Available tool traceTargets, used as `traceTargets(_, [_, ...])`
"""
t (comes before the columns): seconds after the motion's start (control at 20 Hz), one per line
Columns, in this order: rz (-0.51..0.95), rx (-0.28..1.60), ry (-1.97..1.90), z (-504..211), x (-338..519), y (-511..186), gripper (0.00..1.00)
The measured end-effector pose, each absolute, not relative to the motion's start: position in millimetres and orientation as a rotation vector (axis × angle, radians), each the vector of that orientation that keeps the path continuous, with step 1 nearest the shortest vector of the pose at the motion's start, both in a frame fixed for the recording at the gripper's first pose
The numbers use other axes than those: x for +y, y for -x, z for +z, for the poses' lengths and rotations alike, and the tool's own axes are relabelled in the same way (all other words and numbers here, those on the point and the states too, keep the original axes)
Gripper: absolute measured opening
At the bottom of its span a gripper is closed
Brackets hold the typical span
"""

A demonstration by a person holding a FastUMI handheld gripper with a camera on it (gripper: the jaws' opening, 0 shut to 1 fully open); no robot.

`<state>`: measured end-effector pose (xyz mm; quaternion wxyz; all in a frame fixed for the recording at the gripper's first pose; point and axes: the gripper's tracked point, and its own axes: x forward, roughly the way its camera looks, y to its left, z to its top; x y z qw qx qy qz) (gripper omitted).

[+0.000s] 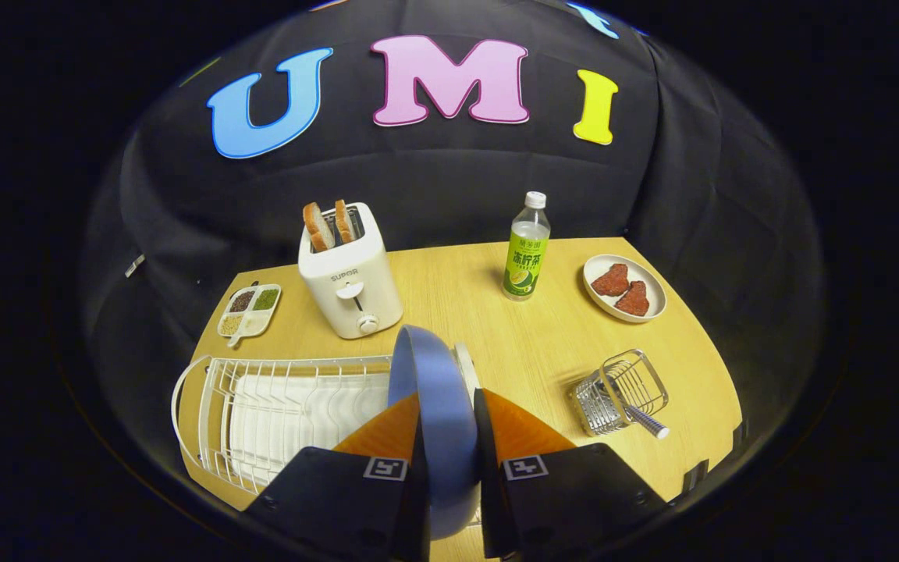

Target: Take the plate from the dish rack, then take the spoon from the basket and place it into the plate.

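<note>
- Your fingers (pixel 447 437) pinch the blue plate (pixel 434 406) on edge, one on each face; it stands upright between them, at the right end of the rack (pixel 262 406).
- The spoon (pixel 637 417) lies in the wire basket (pixel 621 390) on the surface (pixel 527 343), well right of your fingers, its handle poking out.
- Toaster (pixel 350 277) and bottle (pixel 527 250) stand beyond.

gripper-mounted view, angled down over table (pixel 496 273)
</note>
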<state>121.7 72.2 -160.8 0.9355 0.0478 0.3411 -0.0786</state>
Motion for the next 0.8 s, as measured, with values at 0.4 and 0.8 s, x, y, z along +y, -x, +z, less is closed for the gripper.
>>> traceTargets(0.4, [-0.184, 0.684, -0.049, -159.5, 66.2, -123.9, 0.27])
traceTargets(0.8, [-0.145, 0.502, 0.244, -118.5, 76.9, -148.7, 0.26])
